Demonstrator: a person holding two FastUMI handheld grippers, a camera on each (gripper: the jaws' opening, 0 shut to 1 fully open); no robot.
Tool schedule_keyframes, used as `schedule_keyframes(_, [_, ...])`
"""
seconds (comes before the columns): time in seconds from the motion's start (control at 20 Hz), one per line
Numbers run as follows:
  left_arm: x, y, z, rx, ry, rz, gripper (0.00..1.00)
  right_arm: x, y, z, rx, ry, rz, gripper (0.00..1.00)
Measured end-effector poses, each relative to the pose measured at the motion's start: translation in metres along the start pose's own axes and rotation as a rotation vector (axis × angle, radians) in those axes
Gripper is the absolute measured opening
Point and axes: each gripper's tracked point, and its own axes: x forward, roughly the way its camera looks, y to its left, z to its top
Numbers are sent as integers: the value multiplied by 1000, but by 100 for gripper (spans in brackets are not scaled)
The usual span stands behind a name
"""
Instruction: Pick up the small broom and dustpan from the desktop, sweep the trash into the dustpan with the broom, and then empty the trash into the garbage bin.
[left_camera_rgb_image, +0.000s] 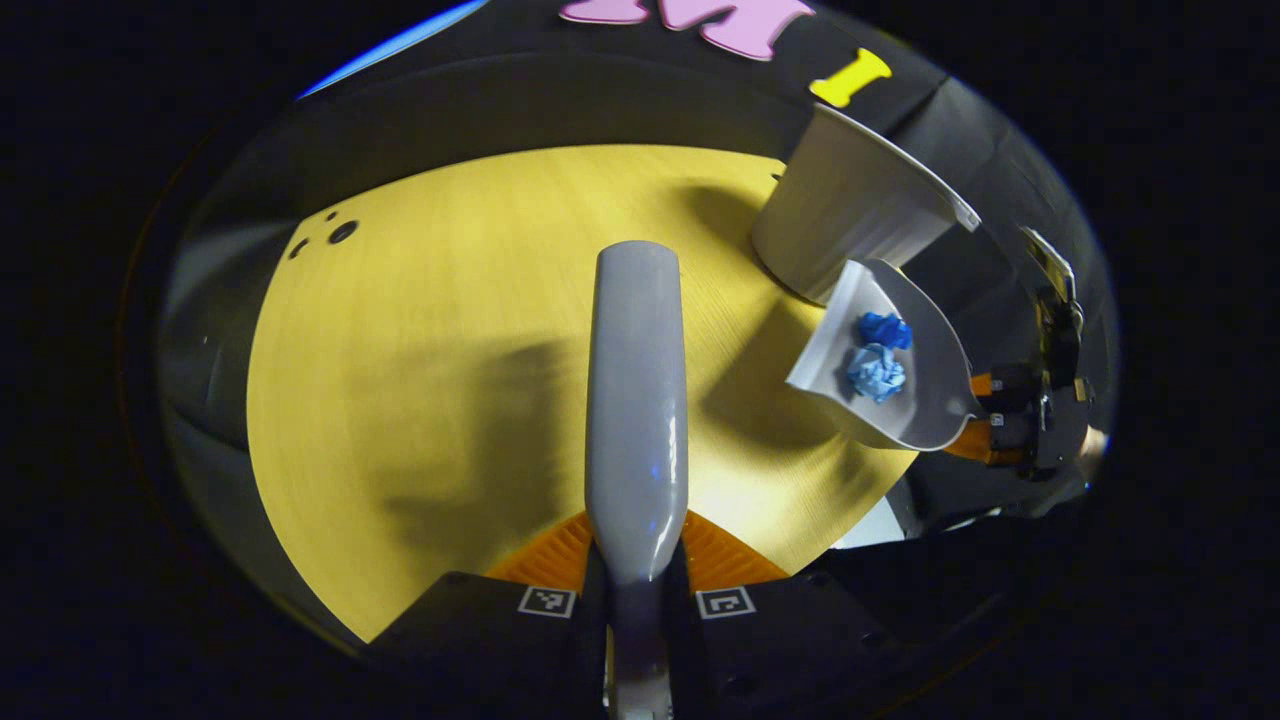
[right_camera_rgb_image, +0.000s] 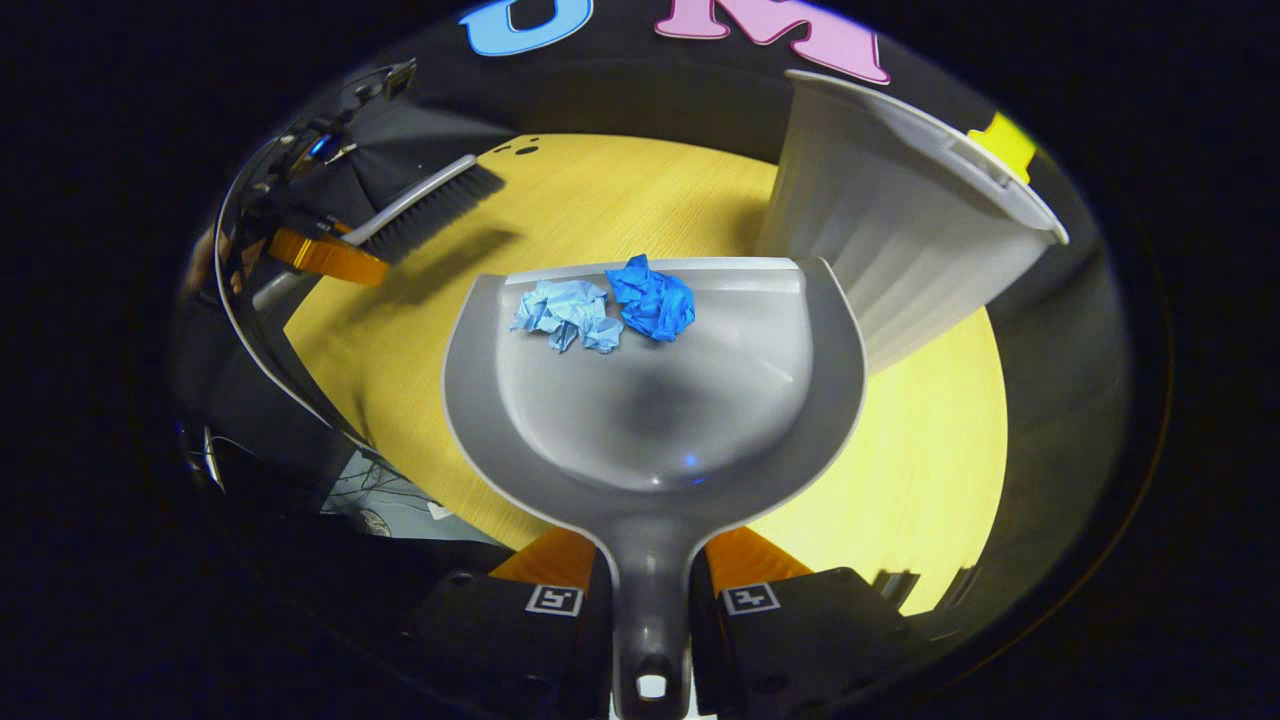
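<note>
Two grippers working over the yellow worktop (right_camera_rgb_image: 930, 470): left gripper (left_camera_rgb_image: 637, 575) is holding the broom (left_camera_rgb_image: 637, 400), jaws clamped on its grey handle; right gripper (right_camera_rgb_image: 650, 590) is gripping the dustpan (right_camera_rgb_image: 660, 420) handle, jaws clamped, pan carrying two blue paper wads (right_camera_rgb_image: 605, 305), just beside the white garbage bin (right_camera_rgb_image: 880, 230).

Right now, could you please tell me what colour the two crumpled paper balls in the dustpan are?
One light blue crumpled paper ball, one darker blue crumpled paper ball; clearest in the right gripper view.

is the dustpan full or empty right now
Not empty: the dustpan holds two crumpled blue paper balls near its front lip, beside the bin.
</note>
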Motion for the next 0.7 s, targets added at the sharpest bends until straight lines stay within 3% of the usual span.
schedule_keyframes(0.2, [20, -8, -24, -52, -44, 28, 33, -6, 12, -2, 91, 9, -9, 36])
schedule_keyframes(0.3, [24, -11, -32, -26, -42, 46, 29, -10, 10, -2, 82, 29, -18, 35])
schedule_keyframes(0.35, [27, -16, -35, -19, -34, 53, 33, -8, 6, 1, 69, 30, -34, 36])
schedule_keyframes(0.6, [30, -29, -37, -59, -40, 34, 29, -11, 10, 9, 146, 46, -51, 35])
schedule_keyframes(0.7, [28, -27, -39, -61, -42, 46, 33, -11, 5, 15, 94, 45, -98, 35])
